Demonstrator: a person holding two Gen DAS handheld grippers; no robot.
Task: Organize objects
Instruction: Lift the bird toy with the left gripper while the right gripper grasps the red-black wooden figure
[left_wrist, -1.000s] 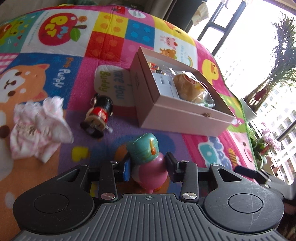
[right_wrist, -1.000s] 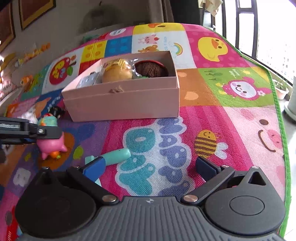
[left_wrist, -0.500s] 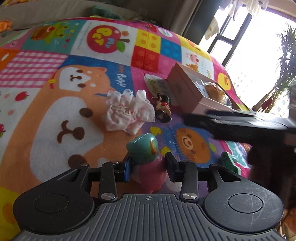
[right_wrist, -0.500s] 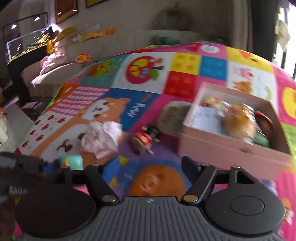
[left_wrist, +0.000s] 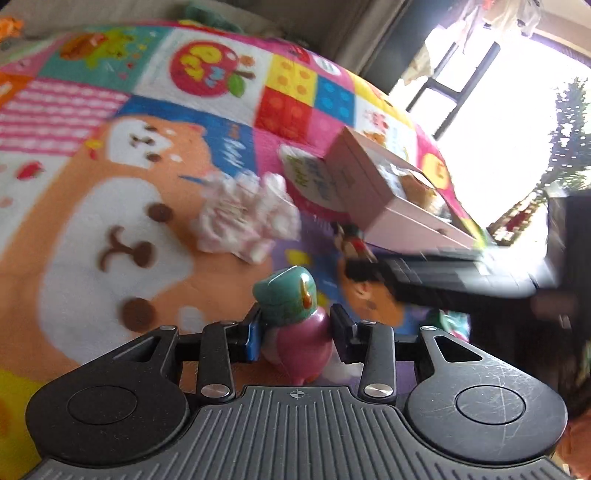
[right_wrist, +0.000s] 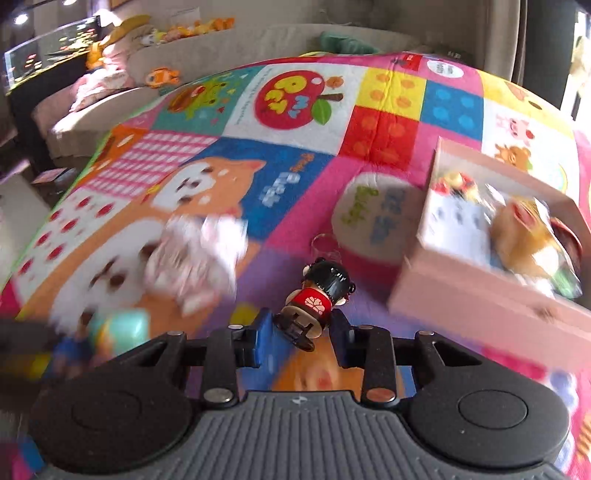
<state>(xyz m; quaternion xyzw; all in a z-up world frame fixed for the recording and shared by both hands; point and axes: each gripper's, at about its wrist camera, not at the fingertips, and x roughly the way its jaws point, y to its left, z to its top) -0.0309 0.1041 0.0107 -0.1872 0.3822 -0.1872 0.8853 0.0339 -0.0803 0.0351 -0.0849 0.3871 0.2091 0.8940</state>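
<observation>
My left gripper (left_wrist: 295, 334) is shut on a pink toy bird with a teal head (left_wrist: 291, 325) and holds it over the play mat. My right gripper (right_wrist: 299, 341) has its jaws around a small black-haired doll in red (right_wrist: 314, 301) that lies on the mat; the jaws look close to it but contact is unclear. The right gripper shows as a dark blurred bar in the left wrist view (left_wrist: 443, 277). The pink cardboard box (right_wrist: 480, 295) with several toys inside stands to the right, and also shows in the left wrist view (left_wrist: 376, 192).
A crumpled white and pink cloth (right_wrist: 192, 254) lies on the colourful play mat (right_wrist: 295, 110) left of the doll, seen too in the left wrist view (left_wrist: 247, 218). A sofa with soft toys (right_wrist: 147, 55) stands behind. A bright window (left_wrist: 498, 92) is at right.
My right gripper swung left from the mat's front to the doll and closed in around it. My left gripper lifted and pulled the bird back from the box.
</observation>
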